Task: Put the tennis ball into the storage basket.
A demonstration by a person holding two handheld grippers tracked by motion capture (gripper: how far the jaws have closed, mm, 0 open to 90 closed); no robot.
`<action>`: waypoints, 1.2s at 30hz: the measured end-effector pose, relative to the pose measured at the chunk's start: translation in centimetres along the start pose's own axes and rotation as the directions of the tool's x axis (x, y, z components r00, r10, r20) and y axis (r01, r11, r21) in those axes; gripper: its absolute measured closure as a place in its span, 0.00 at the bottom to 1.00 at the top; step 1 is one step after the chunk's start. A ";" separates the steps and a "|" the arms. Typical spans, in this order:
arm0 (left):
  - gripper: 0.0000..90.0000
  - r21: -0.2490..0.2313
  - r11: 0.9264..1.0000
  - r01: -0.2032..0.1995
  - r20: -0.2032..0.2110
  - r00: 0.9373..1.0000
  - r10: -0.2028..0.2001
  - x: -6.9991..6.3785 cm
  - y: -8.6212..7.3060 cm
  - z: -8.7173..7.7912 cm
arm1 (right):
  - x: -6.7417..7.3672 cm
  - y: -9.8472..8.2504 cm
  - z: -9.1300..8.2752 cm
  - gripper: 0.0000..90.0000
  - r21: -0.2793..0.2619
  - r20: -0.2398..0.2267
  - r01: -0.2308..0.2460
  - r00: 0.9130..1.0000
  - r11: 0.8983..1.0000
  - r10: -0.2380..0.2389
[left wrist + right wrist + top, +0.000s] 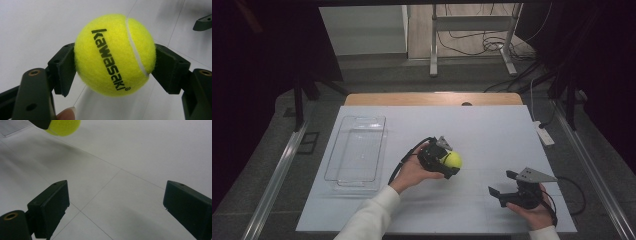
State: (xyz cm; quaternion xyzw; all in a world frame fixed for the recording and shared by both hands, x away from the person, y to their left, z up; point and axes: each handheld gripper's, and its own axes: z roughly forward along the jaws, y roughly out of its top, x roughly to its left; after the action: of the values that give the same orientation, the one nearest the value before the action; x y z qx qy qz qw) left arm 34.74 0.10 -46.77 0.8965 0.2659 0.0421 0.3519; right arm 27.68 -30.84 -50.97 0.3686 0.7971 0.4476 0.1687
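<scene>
Yellow tennis ball (115, 55) — black "kawasaki" lettering

Right gripper (116, 206) jaws wide apart over white table (140, 157), yellow ball (65, 126) at top edge.

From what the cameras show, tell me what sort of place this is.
Probably a lab or recording workroom: a white-topped table with cables trailing across the floor behind it, around a metal stand, with dark curtains along the sides.
</scene>
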 end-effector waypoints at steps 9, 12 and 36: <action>0.29 -0.016 1.000 0.006 -0.015 1.000 -0.006 0.3 -0.6 -0.8 | 0.0 0.0 0.1 0.08 0.004 0.001 0.003 1.000 1.000 -0.003; 0.29 -0.026 1.000 0.014 -0.017 1.000 -0.014 0.3 -0.7 -1.0 | 0.0 0.0 0.1 0.08 0.006 0.006 0.004 1.000 1.000 -0.004; 0.29 -0.052 0.998 0.022 -0.038 0.999 -0.024 0.8 -1.1 -2.3 | 0.0 0.0 0.1 0.08 0.006 0.007 0.002 1.000 1.000 -0.002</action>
State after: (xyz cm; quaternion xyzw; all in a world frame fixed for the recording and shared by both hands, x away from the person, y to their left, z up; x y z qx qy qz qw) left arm 34.38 2.58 -45.90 0.8830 0.2819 0.0620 0.3702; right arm 27.69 -30.80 -51.02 0.3701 0.7981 0.4438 0.1709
